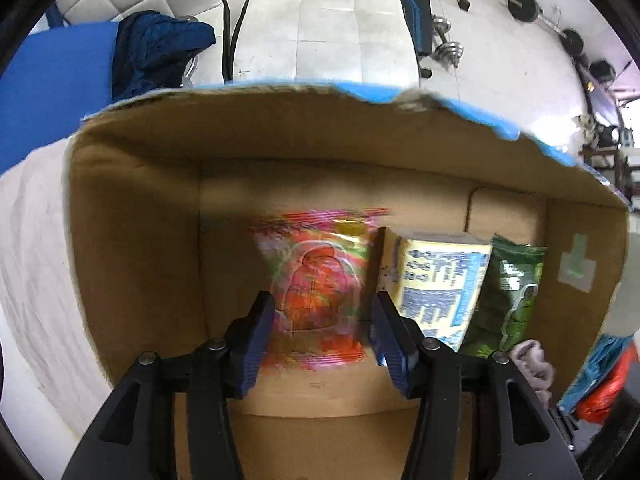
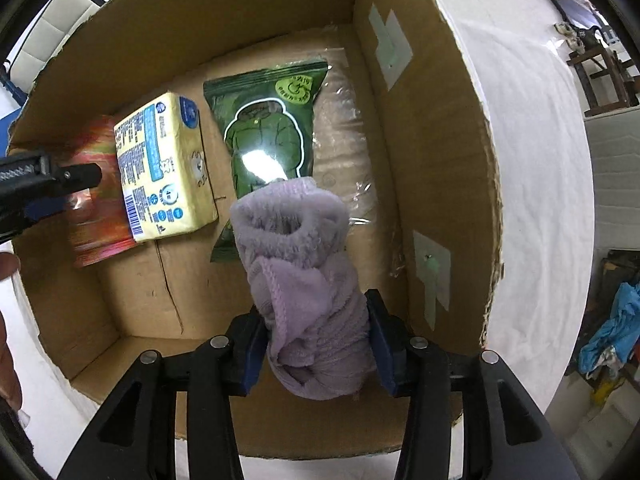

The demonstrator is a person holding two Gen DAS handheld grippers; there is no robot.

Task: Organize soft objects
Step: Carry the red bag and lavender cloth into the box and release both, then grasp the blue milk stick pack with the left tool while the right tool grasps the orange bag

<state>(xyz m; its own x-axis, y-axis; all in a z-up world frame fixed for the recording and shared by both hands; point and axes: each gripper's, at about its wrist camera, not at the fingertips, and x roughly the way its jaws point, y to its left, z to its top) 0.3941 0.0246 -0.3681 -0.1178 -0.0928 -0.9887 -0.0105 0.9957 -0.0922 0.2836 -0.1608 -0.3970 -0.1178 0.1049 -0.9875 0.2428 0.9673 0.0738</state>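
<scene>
An open cardboard box (image 1: 136, 216) (image 2: 432, 128) holds a pink-and-red snack packet (image 1: 316, 280) (image 2: 96, 200), a yellow tissue pack (image 1: 436, 288) (image 2: 164, 168), a green packet (image 1: 512, 292) (image 2: 268, 132) and a clear bag (image 2: 344, 136). My left gripper (image 1: 322, 320) is open over the box, its fingers (image 1: 256, 340) on either side of the blurred pink packet without pressing it. It also shows in the right wrist view (image 2: 60, 184). My right gripper (image 2: 316, 336) is shut on a rolled lilac towel (image 2: 304, 272) (image 1: 532, 356), held above the box near the green packet.
The box sits on a white cloth surface (image 2: 532, 160) (image 1: 36, 248). A dark blue garment (image 1: 156, 52) lies on a blue mat (image 1: 48, 92) beyond the box. Weights (image 1: 448, 44) stand on the tiled floor. Blue and red cloth (image 1: 604, 380) lies at the right.
</scene>
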